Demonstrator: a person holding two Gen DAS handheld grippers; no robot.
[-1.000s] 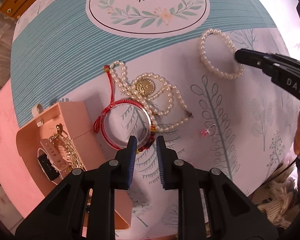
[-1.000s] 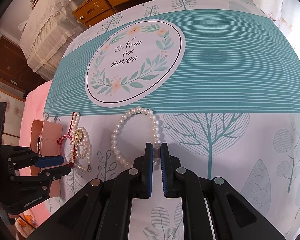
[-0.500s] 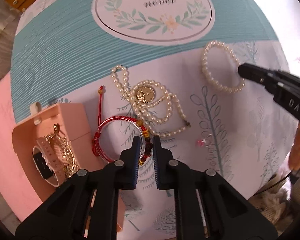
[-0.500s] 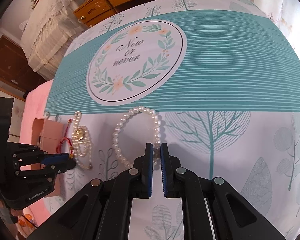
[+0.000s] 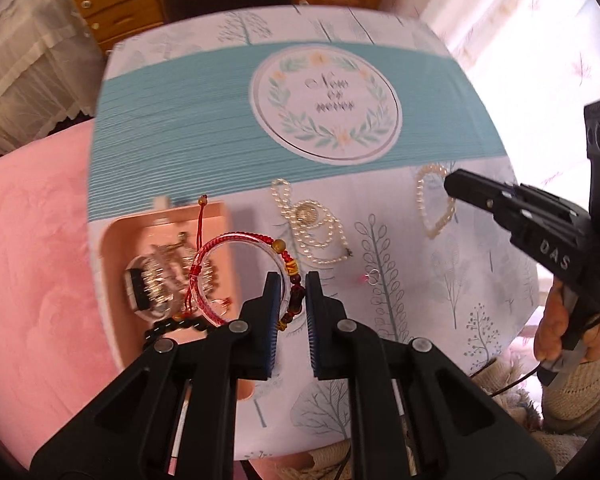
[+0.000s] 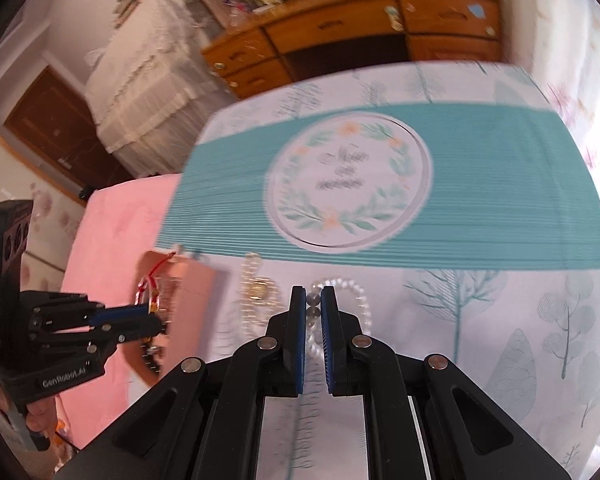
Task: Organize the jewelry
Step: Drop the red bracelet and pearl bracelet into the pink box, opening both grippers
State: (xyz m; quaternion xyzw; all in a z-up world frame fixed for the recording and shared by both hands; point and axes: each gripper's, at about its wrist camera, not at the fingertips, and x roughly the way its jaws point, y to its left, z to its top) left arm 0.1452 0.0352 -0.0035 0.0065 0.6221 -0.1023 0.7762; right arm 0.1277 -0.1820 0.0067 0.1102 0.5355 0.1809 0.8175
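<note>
My left gripper [image 5: 291,294] is shut on the red cord bracelet [image 5: 236,240] and holds it lifted, partly over the open pink jewelry box [image 5: 112,248]. The box holds a watch and gold pieces [image 5: 160,276]. My right gripper [image 6: 313,308] is shut on the white pearl bracelet [image 6: 356,292], which also shows in the left wrist view [image 5: 434,208]. A long pearl necklace with a gold pendant [image 5: 312,224] lies on the cloth between them. A small ring with a pink stone [image 5: 370,277] lies near it.
The table carries a teal and white cloth with a round wreath print [image 5: 326,106]. A pink surface [image 5: 32,260] lies to the left of the table. A wooden dresser [image 6: 340,36] stands behind.
My left gripper has lifted the red bracelet off the cloth and carried it left toward the pink box. My right gripper has raised and tilted with the pearl bracelet between its fingers.
</note>
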